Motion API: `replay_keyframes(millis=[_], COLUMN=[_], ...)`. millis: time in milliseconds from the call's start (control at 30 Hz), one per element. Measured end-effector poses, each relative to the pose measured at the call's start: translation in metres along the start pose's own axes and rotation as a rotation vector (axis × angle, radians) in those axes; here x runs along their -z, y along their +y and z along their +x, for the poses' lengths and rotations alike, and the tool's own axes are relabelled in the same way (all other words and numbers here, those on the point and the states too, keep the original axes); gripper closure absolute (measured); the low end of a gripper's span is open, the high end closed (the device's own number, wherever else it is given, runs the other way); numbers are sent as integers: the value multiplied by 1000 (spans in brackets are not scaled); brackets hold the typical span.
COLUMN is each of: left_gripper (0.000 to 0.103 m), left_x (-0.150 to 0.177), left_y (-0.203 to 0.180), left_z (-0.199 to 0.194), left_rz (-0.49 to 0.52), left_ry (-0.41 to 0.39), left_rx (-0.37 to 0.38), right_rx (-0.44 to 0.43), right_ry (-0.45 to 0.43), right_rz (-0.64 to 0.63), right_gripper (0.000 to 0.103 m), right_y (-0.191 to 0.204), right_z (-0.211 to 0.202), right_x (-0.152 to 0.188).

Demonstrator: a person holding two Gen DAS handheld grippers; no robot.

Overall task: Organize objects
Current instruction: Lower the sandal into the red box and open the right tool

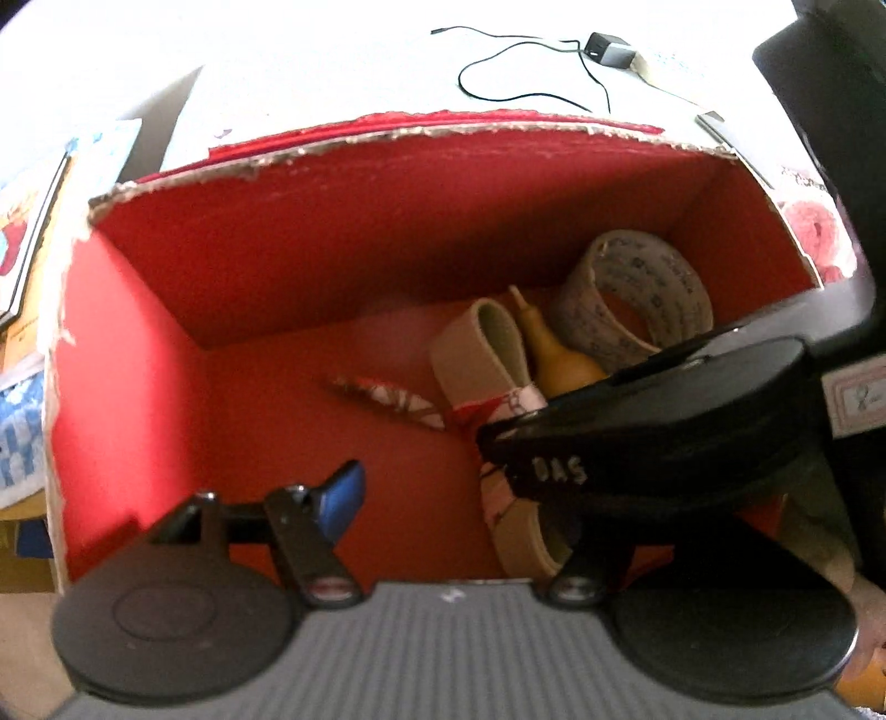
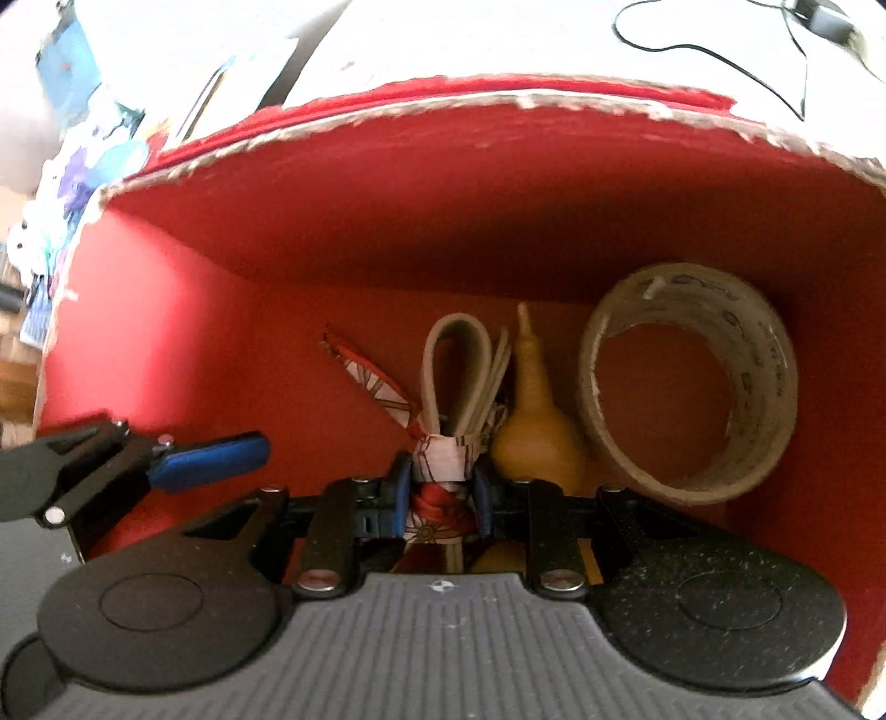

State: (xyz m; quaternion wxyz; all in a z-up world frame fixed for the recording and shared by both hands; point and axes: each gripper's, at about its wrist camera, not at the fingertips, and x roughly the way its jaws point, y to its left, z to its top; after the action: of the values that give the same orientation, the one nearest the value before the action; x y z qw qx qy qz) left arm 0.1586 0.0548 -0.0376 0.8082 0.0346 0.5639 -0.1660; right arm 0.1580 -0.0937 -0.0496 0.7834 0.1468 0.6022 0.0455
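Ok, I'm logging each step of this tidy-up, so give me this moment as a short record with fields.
container: red box, open top, torn rim
contents: tape roll at right; yellow bulb bottle beside it; folded beige strap bundle tied with patterned cloth
right tongs: shut on the strap bundle at its cloth wrap, inside the box
left tongs: open, nothing between them, inside the box at left
outside box: black cable with adapter on the white surface
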Motion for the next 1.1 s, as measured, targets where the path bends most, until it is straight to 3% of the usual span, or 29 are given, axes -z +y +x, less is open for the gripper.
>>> replay_keyframes(millis=[167,500,667,900,1100], left_gripper=[30,26,22,20,22], left_x=[1,3,3,3,6], left_y=[-2,-5,-10,-17,-22], left_z=[2,0,1,1,-10], left_rz=[19,38,61,88,89], left_ry=[-2,-18,-27,-37,-82], left_rx=[-16,-44,-76,-126,-203], right_rx=[-25,-69,-62,21,-5], right_ry=[11,-90,-148,-255,-331], right_rz=[23,84,97,98,103], right_gripper=[77,77,78,76,76], right_y=[-4,-18,-18,-16,-21], right_z=[0,-18,-25,-46,-66], right_x=[0,10,9,19,35])
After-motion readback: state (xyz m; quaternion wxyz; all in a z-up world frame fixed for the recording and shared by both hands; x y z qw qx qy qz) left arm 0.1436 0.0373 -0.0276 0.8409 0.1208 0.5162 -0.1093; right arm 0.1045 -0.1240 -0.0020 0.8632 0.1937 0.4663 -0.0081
